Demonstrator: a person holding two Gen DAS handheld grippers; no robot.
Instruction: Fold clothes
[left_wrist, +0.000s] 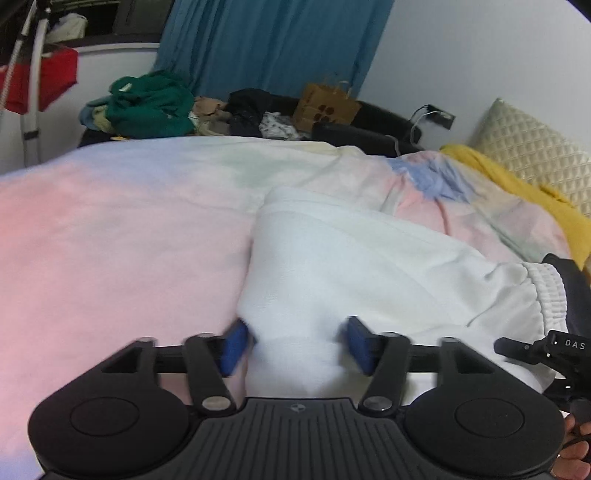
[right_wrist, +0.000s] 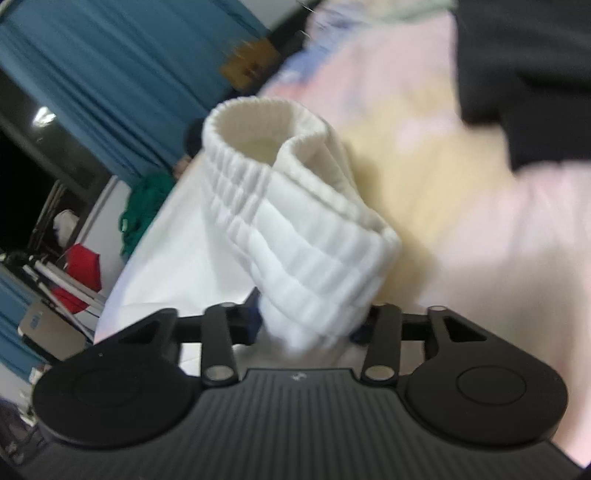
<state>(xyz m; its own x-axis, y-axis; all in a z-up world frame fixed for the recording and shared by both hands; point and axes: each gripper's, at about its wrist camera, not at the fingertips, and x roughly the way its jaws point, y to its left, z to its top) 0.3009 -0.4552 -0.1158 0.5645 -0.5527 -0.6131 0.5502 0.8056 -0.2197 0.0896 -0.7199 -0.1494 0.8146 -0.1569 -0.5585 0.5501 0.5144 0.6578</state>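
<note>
A white garment (left_wrist: 351, 266) with a ribbed elastic waistband (left_wrist: 550, 295) lies on the pastel bedspread (left_wrist: 110, 229). My left gripper (left_wrist: 297, 345) has its blue pads spread wide, with a bunched part of the white fabric between them; the jaws stand open around it. In the right wrist view, my right gripper (right_wrist: 306, 321) has the ribbed waistband (right_wrist: 295, 229) bunched between its fingers and lifted off the bed; the pads are mostly hidden by the fabric. The right gripper's body shows at the left wrist view's right edge (left_wrist: 546, 350).
A yellow blanket (left_wrist: 517, 184) and a quilted pillow (left_wrist: 535, 147) lie at the right of the bed. A pile of clothes with a green garment (left_wrist: 151, 107), a paper bag (left_wrist: 325, 107) and a blue curtain (left_wrist: 273, 44) stand behind the bed. A dark garment (right_wrist: 524, 74) lies on the bedspread.
</note>
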